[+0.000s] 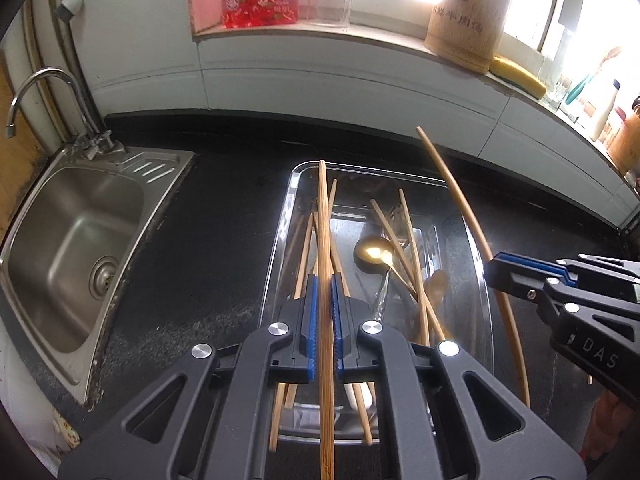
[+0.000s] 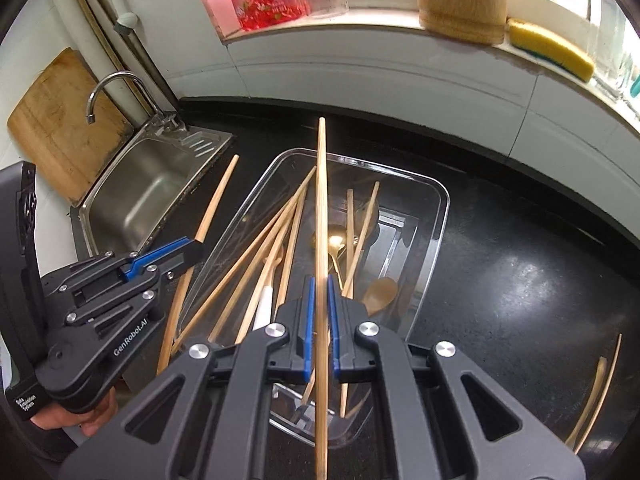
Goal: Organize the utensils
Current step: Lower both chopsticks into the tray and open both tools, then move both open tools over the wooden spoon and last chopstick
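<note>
Utensils: we see bamboo chopsticks and spoons lying crossed in the clear tray (image 1: 280,248) on the black speckled surface (image 1: 192,240), so sorting is not done.
Left gripper (image 1: 325,292): clamped on one ridged bamboo chopstick (image 1: 323,208), held lengthwise above the tray (probably to keep it clear of the tangle).
Right gripper (image 2: 320,296): likewise pinched on a smooth round chopstick (image 2: 321,200), pointing steeply down.
Materials: pale wood sticks, a shiny gold spoon (image 1: 374,254), a wooden spoon (image 2: 380,290).
Strays: two chopsticks (image 2: 596,392) rest apart on the surface.
</note>
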A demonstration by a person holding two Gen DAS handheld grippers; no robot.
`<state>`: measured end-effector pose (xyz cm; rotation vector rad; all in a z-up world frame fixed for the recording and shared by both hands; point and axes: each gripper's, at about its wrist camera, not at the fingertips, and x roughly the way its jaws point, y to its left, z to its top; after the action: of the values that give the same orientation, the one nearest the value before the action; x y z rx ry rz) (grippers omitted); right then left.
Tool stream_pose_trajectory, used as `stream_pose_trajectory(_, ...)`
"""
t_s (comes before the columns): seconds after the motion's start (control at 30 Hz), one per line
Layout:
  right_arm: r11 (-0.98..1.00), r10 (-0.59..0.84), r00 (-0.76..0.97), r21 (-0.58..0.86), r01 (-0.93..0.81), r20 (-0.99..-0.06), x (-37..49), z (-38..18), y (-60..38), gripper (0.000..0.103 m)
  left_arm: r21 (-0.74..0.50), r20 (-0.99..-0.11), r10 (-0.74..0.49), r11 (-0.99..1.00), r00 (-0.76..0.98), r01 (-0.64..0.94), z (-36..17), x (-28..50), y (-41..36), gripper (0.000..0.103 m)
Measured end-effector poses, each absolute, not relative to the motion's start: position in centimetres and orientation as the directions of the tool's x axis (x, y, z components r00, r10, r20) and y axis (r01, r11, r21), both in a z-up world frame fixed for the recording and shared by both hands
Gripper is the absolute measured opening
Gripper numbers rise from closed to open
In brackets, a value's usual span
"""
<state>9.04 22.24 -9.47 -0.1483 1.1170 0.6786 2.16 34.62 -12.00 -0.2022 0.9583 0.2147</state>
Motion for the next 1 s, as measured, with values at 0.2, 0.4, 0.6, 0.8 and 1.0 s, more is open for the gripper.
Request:
stream_pose_trajectory(0.2, 0.799, 0.431, 0.219, 0.256, -0.544, -0.876, 11.4, -11.0, 23.1, 0.007, -0.088, -0.845, 0.068, 0.961, 0.531, -0.263, -13.4, 4.4, 35.2, 0.006)
stream_pose_trajectory(0.4, 0.796, 0.432, 0.184, 0.277, -0.538, -0.883, 12.8, -12.2, 23.9, 0.007, -0.101, -0.86, 0.042, 0.963, 0.508, -0.25, -14.6, 6.1, 35.3, 0.006)
stream_pose_trajectory(0.6, 0.802, 0.44, 0.147, 0.315, -0.507, -0.886, 14.0, -13.0, 23.5, 0.008, -0.129, -0.863, 0.016, 0.959, 0.505, -0.251, -15.1, 6.8, 35.5, 0.006)
stream_pose_trajectory(0.8, 0.844, 0.442, 0.263, 0.298, -0.447, -0.858, 15.4, -10.7, 19.4, 0.092, -0.165, -0.84, 0.026, 0.939, 0.541, -0.302, -13.7, 6.2, 36.7, 0.085)
stream_pose_trajectory(1.0, 0.881, 0.408, 0.334, 0.271, -0.387, -0.85, 15.4, -9.0, 14.4, 0.091, -0.173, -0.814, 0.043, 0.934, 0.58, -0.313, -11.4, 4.6, 36.3, 0.085)
